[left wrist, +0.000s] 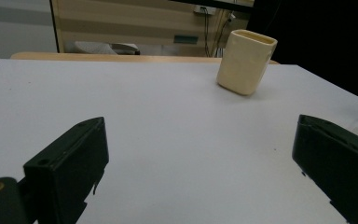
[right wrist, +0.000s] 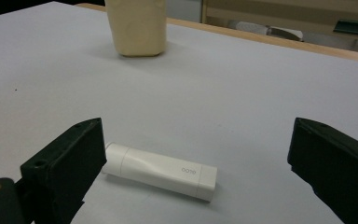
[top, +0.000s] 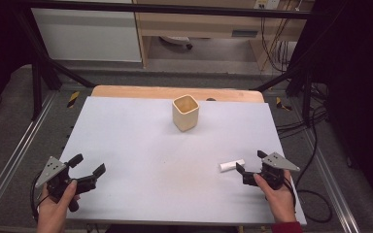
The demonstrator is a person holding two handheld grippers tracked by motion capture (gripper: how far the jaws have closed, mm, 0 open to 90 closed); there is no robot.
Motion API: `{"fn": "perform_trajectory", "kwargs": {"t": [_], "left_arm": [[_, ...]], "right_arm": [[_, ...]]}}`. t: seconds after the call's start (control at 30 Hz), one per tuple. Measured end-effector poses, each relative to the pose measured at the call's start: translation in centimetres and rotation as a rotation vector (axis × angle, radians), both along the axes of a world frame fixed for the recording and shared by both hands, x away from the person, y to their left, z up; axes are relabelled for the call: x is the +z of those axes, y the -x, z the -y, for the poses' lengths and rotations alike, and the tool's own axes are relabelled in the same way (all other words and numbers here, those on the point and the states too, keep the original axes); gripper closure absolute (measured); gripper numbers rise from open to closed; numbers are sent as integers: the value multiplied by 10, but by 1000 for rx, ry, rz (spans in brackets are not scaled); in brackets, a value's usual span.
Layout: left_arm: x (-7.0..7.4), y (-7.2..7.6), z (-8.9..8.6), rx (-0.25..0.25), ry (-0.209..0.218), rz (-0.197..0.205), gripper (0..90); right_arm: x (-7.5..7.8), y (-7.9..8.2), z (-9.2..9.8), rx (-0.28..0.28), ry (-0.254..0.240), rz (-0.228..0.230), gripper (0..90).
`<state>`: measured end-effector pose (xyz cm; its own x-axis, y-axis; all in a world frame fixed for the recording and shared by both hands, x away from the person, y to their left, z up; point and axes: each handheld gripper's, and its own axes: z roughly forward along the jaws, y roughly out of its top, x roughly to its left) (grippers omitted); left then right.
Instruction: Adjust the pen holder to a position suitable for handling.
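A cream square cup (top: pixel 185 112) stands upright at the back middle of the white table top (top: pixel 141 145). A short white tube (top: pixel 231 165) lies on its side near the front right. My right gripper (top: pixel 250 161) is open just right of the tube, held in a hand. In the right gripper view the tube (right wrist: pixel 161 171) lies between the spread jaws, closer to the left one, with the cup (right wrist: pixel 137 28) beyond. My left gripper (top: pixel 88 165) is open at the front left with nothing between its jaws. The left gripper view shows the cup (left wrist: pixel 245 61) far ahead.
A wooden strip (top: pixel 175 92) borders the table's far edge. Black frame posts (top: pixel 36 73) and cables (top: pixel 315 126) stand around the table on the grey floor. A wooden cabinet (top: pixel 199 24) is behind.
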<state>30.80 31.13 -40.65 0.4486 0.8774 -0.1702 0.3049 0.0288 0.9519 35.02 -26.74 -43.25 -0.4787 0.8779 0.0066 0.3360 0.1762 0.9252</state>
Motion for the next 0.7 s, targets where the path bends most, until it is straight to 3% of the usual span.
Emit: {"fn": "perform_trajectory", "kwargs": {"t": [0.7], "left_arm": [[0,0,2,-8,-5,-2,35]], "right_arm": [[5,-1,-5,-16,-28,-7,33]]}}
